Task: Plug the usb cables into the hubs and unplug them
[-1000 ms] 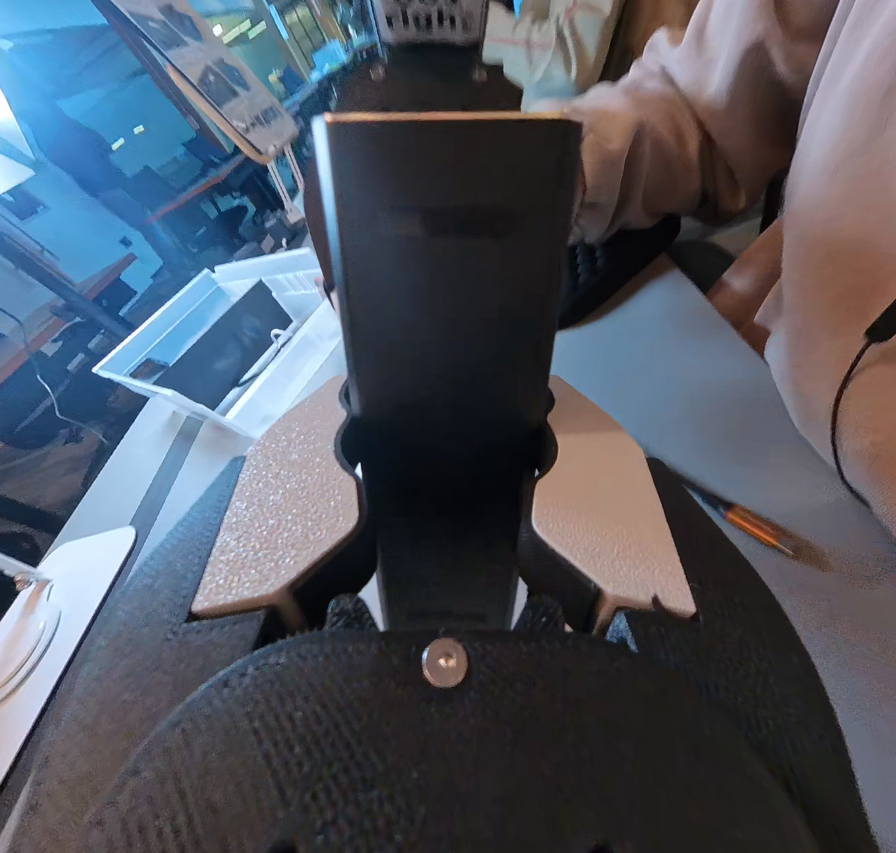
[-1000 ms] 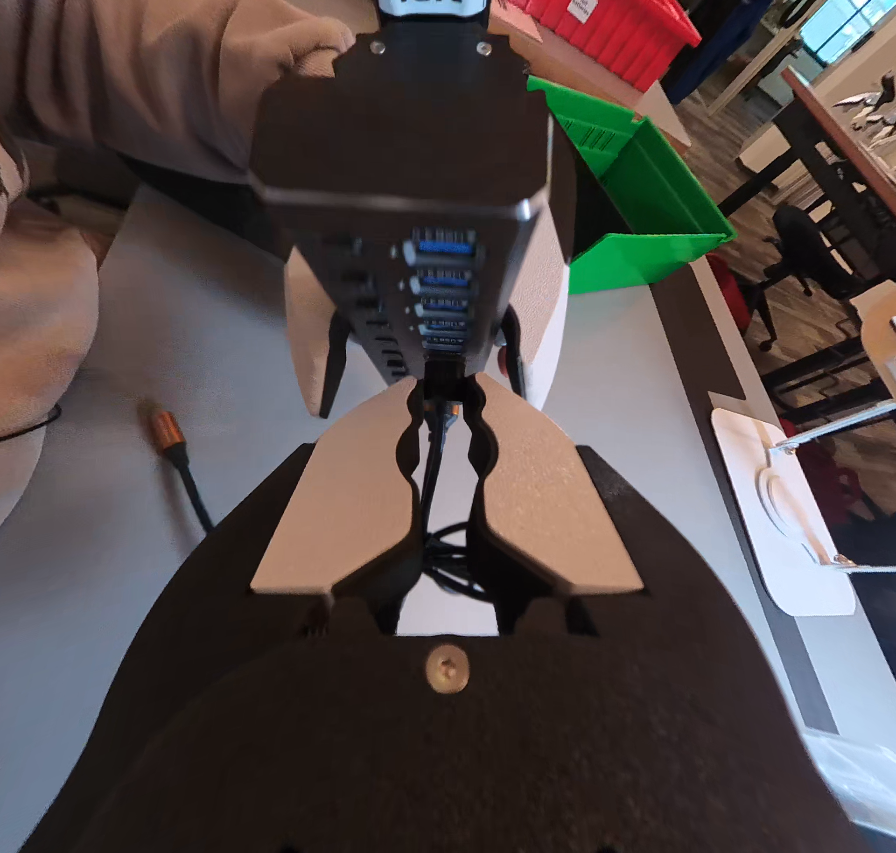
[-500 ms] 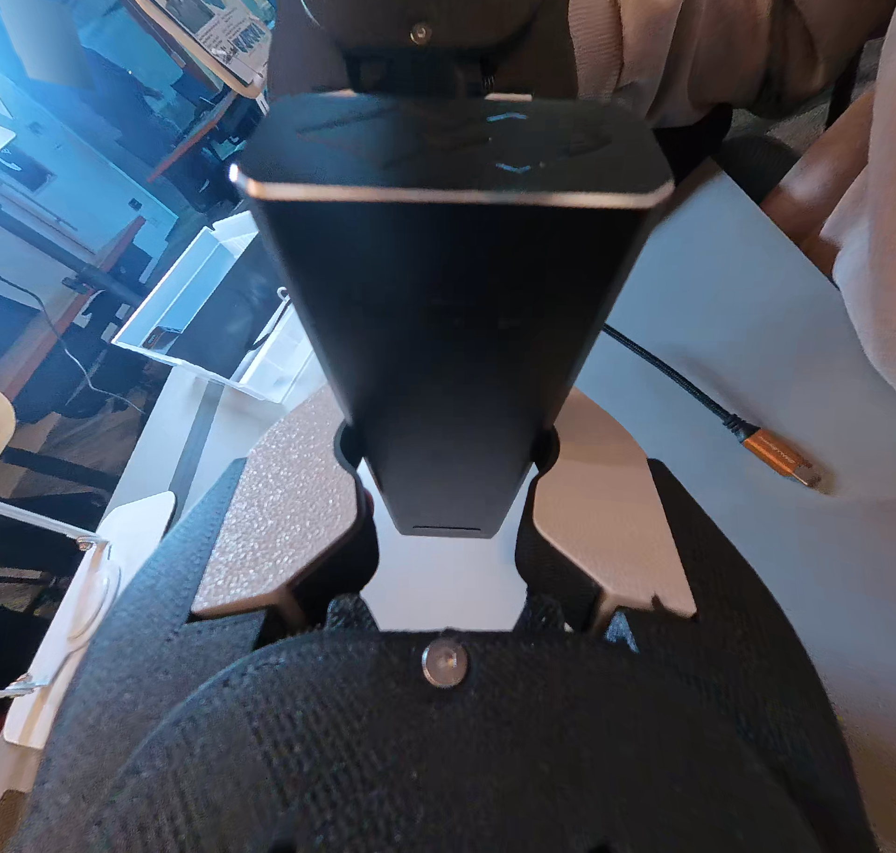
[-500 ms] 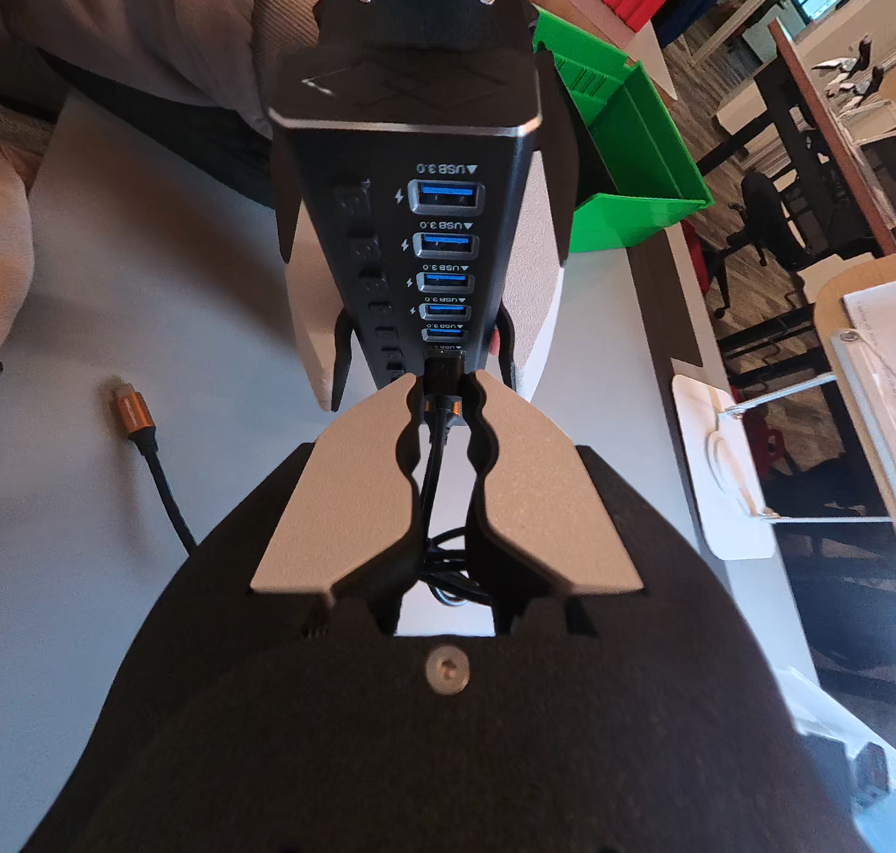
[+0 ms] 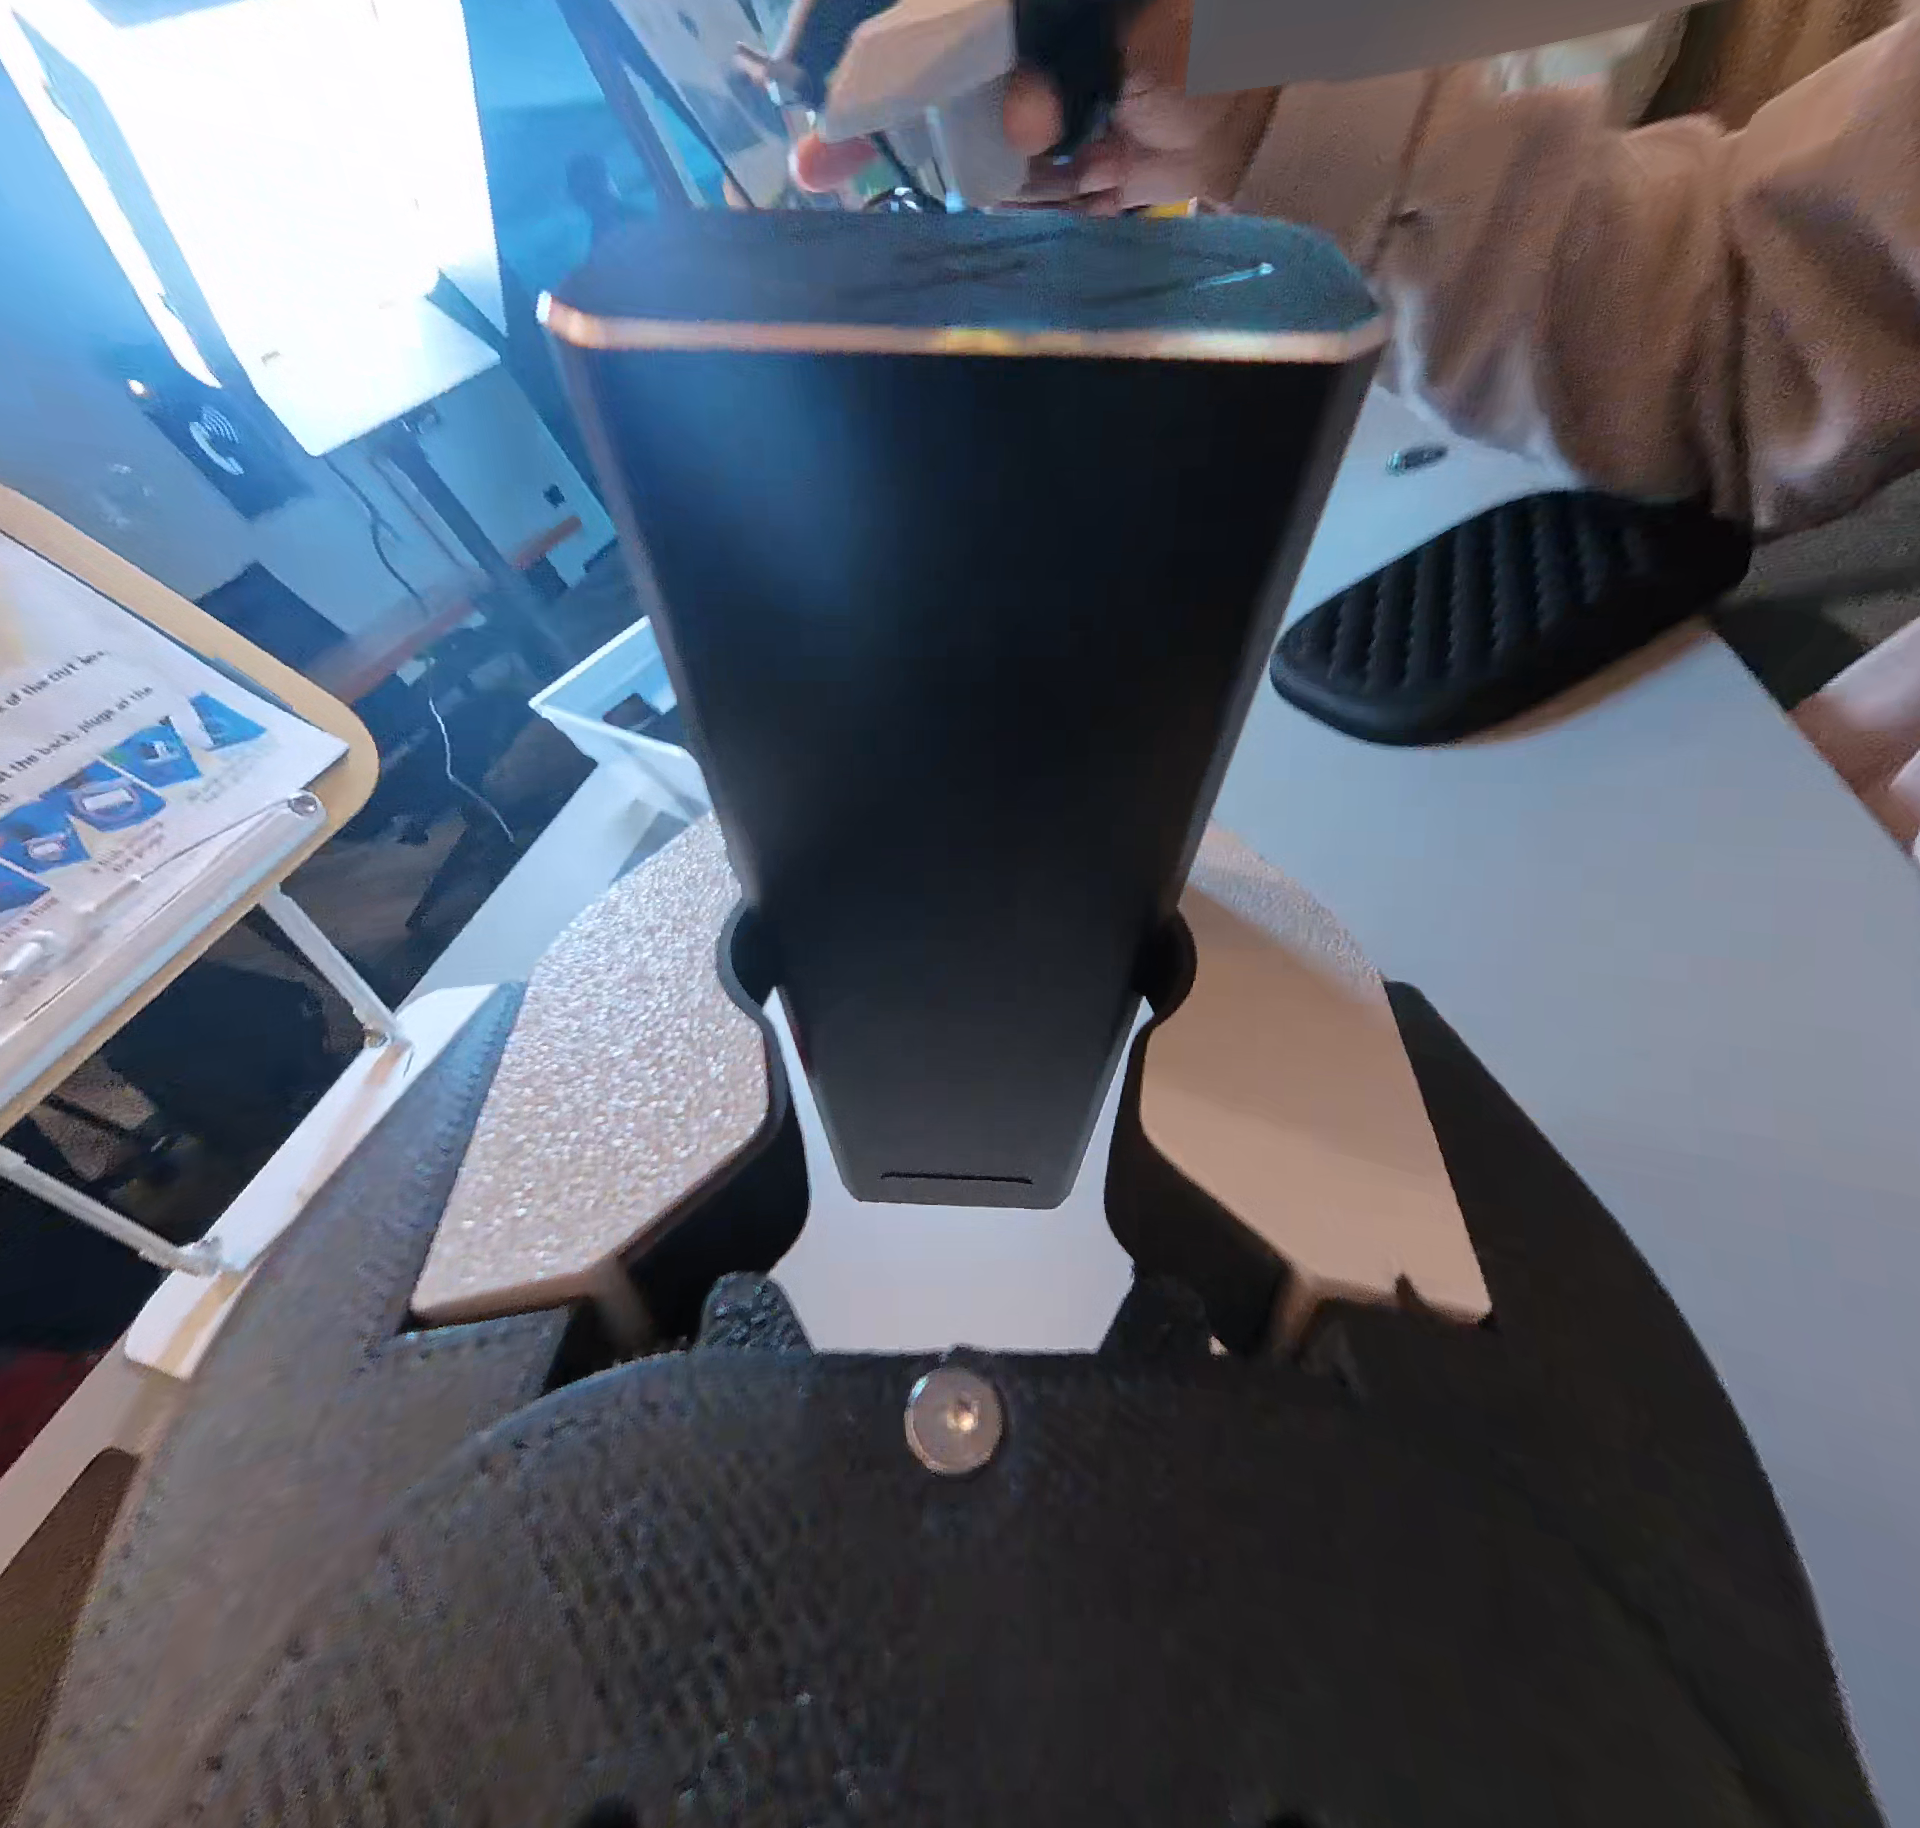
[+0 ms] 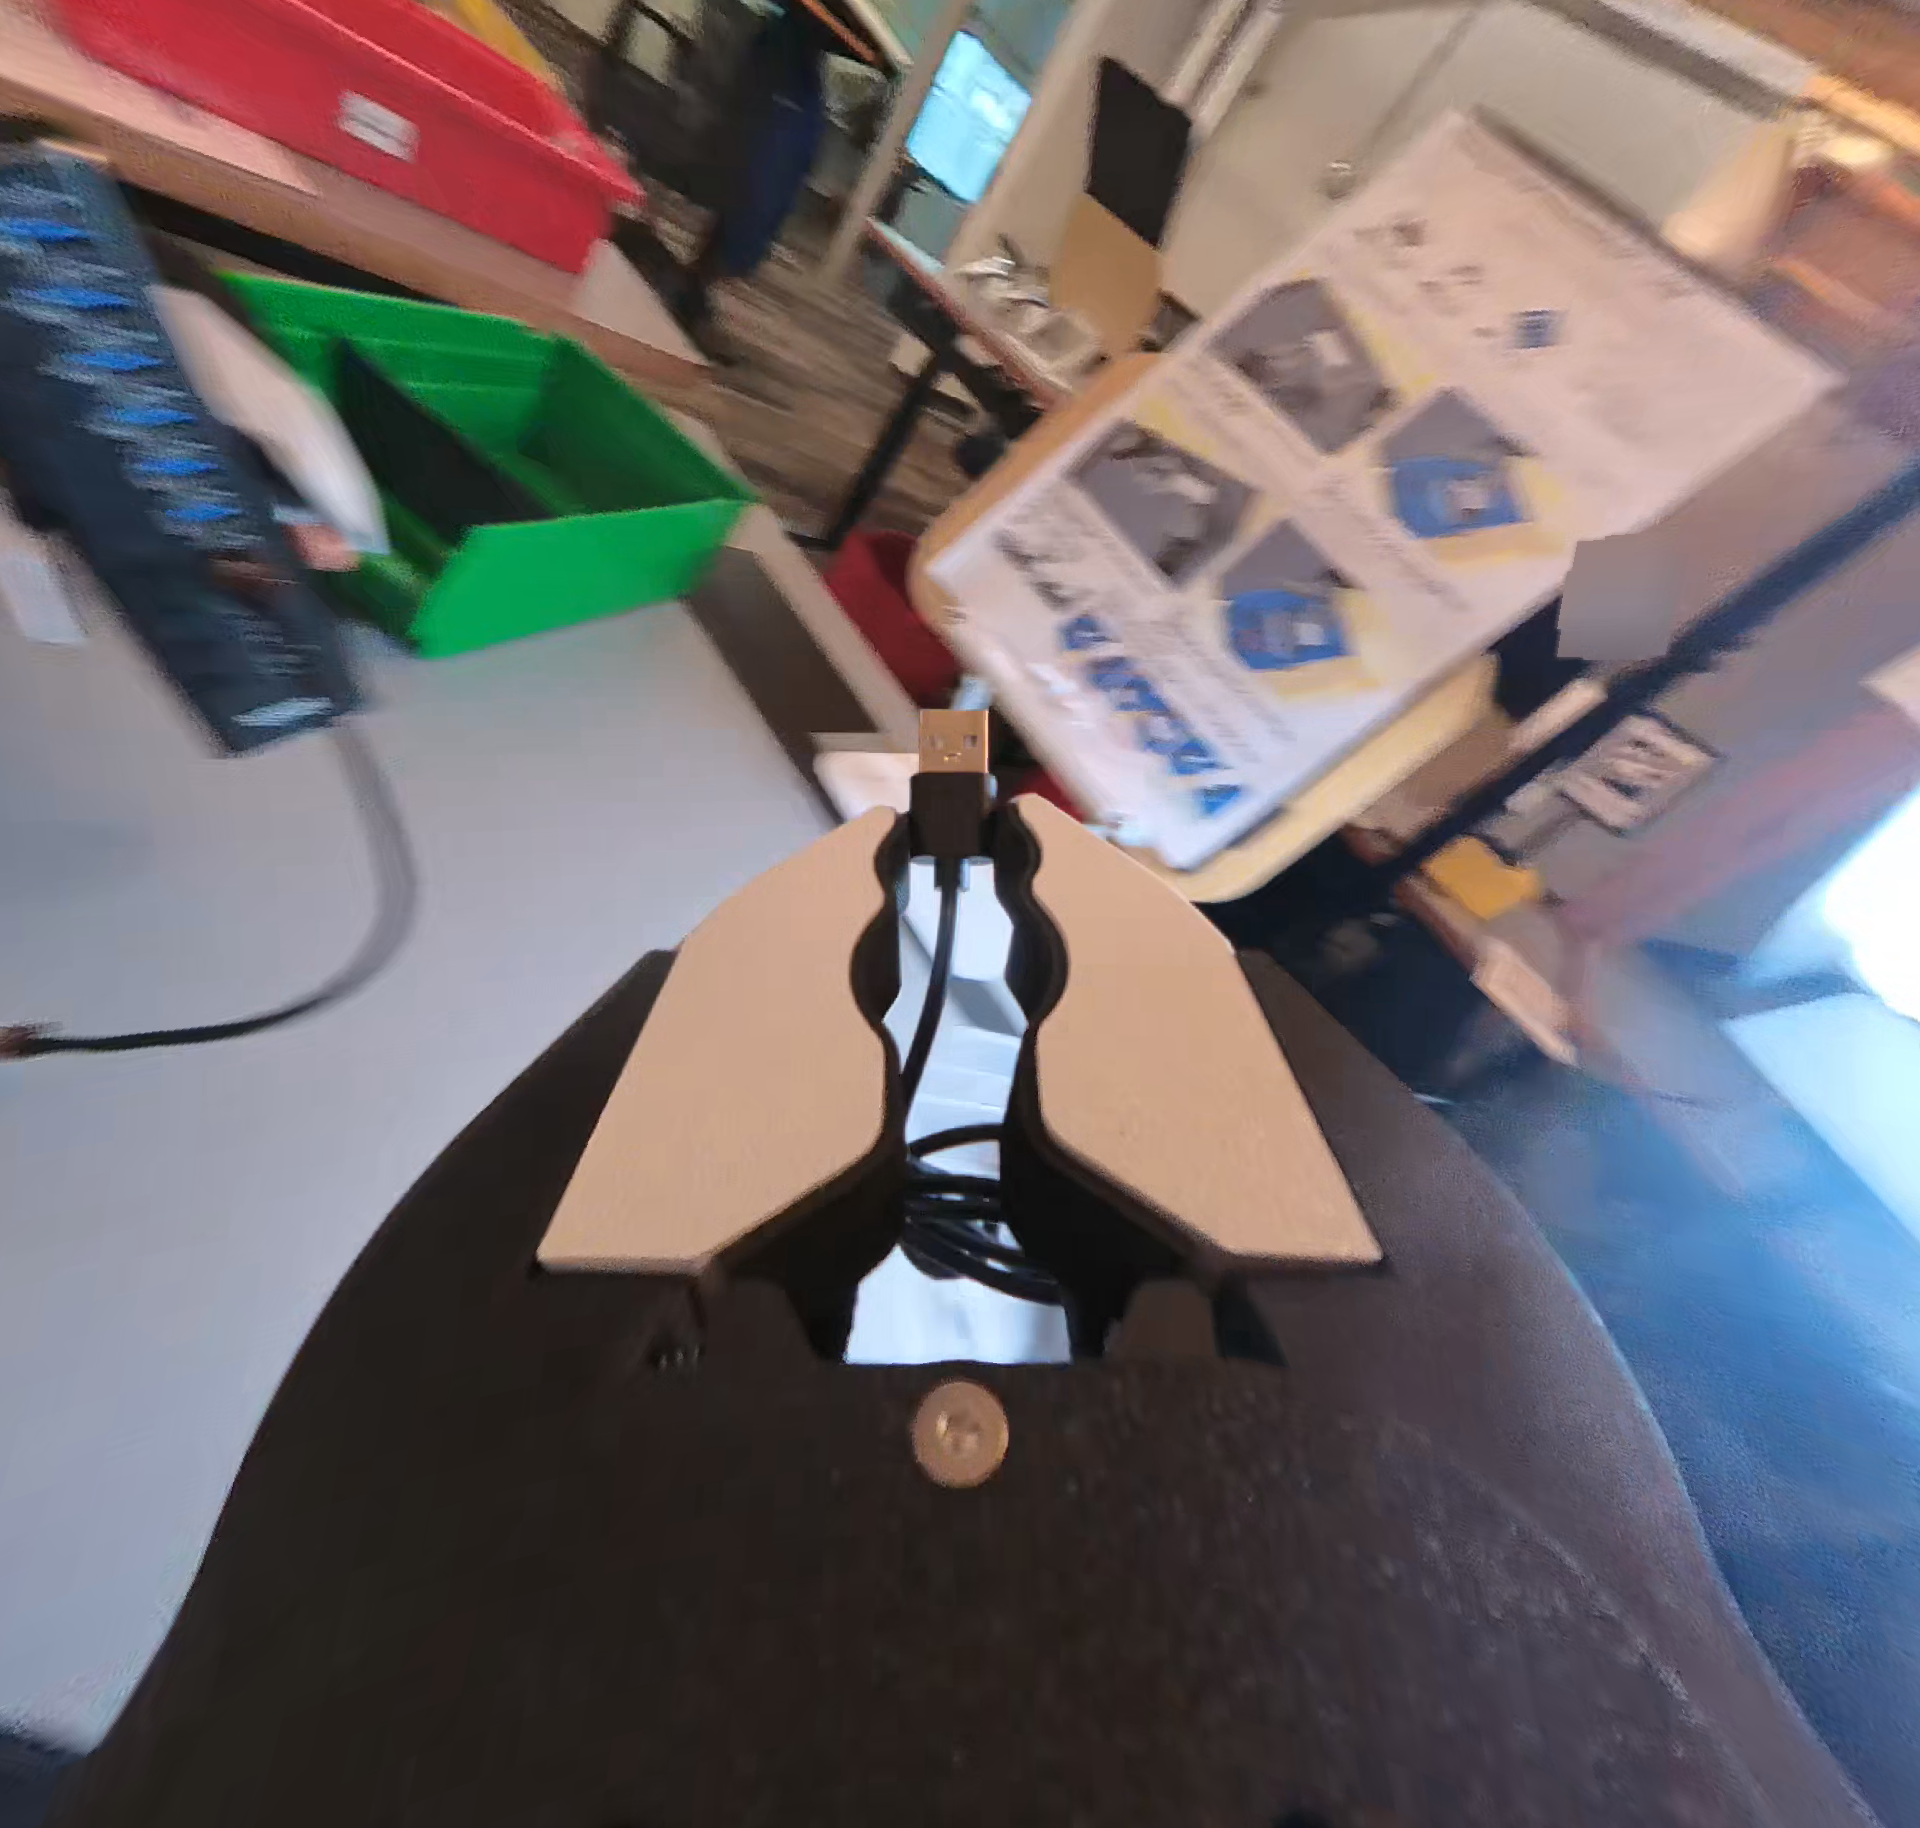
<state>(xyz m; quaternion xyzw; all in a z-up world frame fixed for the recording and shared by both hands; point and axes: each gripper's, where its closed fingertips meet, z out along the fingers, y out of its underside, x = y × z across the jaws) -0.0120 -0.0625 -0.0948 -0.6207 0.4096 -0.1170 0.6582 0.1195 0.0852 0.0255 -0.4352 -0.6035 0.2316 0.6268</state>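
Note:
My left gripper (image 5: 958, 947) is shut on a black USB hub (image 5: 961, 656) and holds it upright above the table, its plain back side toward the camera. The same hub (image 6: 156, 490) shows blurred at the far left of the right wrist view, its blue ports facing me, with its braided cable (image 6: 343, 957) trailing onto the table. My right gripper (image 6: 951, 822) is shut on a black USB cable plug (image 6: 953, 776) whose metal tip points forward, free of the hub. The cable's slack (image 6: 956, 1217) loops behind the fingers. The right gripper (image 5: 914, 43) shows above the hub in the left wrist view.
A green bin (image 6: 520, 490) and a red bin (image 6: 312, 105) stand at the table's far side. An instruction sheet on a stand (image 6: 1351, 490) is right of the plug; it also shows in the left wrist view (image 5: 125, 791). A person's sleeve (image 5: 1621, 282) and black armrest (image 5: 1496, 615) are right. The tips of one gripper are about 25 centimetres away from the tips of the other.
The plug has come out of the hub's lowest port. My right gripper has pulled away to the right with the cable. The left gripper has kept hold of the hub and tilted it.

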